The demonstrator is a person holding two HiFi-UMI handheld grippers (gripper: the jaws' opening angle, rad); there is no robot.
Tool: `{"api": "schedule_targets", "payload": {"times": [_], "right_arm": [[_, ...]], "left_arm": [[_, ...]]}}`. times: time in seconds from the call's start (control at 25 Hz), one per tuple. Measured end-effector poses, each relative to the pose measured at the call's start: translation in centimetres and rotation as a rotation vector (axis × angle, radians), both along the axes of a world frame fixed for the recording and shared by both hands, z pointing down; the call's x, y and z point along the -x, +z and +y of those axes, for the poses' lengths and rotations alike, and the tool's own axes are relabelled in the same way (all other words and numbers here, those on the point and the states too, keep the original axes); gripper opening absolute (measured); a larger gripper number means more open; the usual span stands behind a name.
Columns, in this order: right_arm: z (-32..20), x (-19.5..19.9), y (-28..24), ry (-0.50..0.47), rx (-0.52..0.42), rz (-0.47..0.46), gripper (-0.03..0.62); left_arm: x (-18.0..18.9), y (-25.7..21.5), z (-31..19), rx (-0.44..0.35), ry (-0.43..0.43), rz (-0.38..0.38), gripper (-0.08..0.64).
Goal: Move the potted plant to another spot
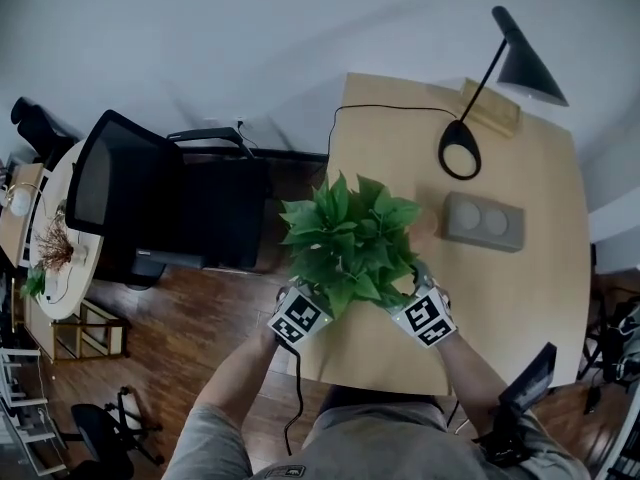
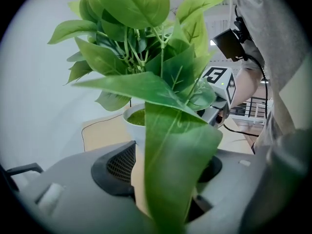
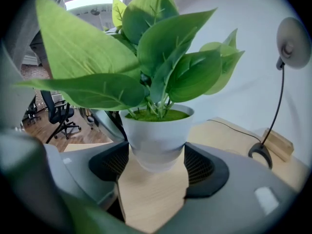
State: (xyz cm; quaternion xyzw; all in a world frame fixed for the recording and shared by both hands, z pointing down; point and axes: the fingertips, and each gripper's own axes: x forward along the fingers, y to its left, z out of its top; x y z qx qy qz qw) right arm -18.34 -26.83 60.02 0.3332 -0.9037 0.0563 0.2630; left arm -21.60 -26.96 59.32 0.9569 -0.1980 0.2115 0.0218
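text: none readable | labels: none | numbers: none | brands: none

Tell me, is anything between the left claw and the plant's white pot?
Only the plant's own large green leaf, hanging between the left claw's jaws in front of the round white pot. Nothing else visible.

Soft, even daylight, with dark fisheye rims in both gripper views and the nearest leaf (image 2: 175, 169) blurred.
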Motion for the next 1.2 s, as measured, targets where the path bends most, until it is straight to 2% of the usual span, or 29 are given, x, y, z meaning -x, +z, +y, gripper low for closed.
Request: {"api": "schedule_targets", "payload": {"times": [0.32, 0.68, 1.2], "right_arm": [[-1.5, -0.1, 4.0, 0.017, 0.044, -0.004, 0.362], [-2.1, -0.1, 6.8, 0.035, 0.083, 0.000, 0.362], [-2.3, 0.2, 7.8, 0.038, 0.095, 0.003, 0.362]], "left_arm": [[0.3, 4.1, -1.7, 0.025, 0.000, -0.049, 0.284], [0.2, 6.8, -2.3, 0.034, 0.011, -0.072, 0.284], [0.4, 7.6, -2.5, 0.023, 0.014, -0.073, 0.284]]}}
